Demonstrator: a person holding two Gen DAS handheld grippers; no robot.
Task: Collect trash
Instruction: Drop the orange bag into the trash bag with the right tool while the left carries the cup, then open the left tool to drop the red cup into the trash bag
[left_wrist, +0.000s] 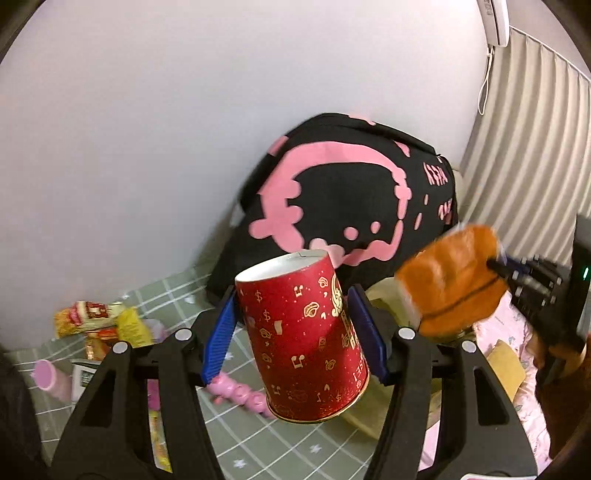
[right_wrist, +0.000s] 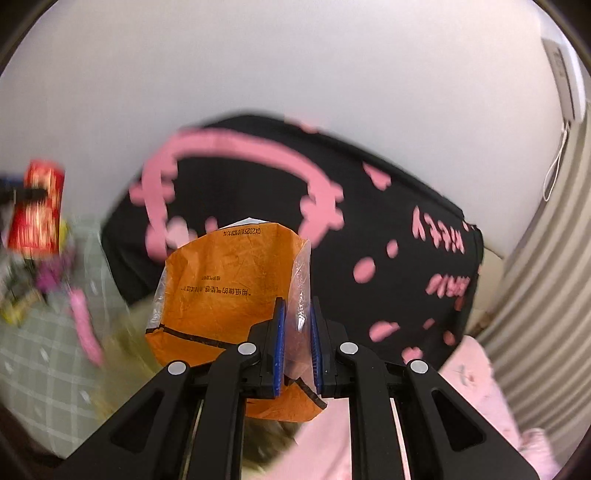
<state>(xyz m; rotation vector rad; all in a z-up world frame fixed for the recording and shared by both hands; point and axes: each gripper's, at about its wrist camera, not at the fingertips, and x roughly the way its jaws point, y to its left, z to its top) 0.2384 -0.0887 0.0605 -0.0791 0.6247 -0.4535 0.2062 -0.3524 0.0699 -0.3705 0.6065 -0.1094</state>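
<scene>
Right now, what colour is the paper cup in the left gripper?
Red with gold patterns; the paper cup shows best in the left wrist view.

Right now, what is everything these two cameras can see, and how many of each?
paper cup: one, red with gold print, upside down between the left gripper's blue pads
wrapper: one, orange with clear plastic, pinched in the right gripper
bag: one, black with pink print, against the wall
snack packets: a few, yellow and red, on the checked sheet at left
pink bottles: a joined row, on the sheet behind the cup
sheet: one, green checked
bedding: pink, lower right
curtain: one, pale grey, right
wall: white
left gripper: one, black, closed on the cup
right gripper: one, black, shut on the wrapper
</scene>
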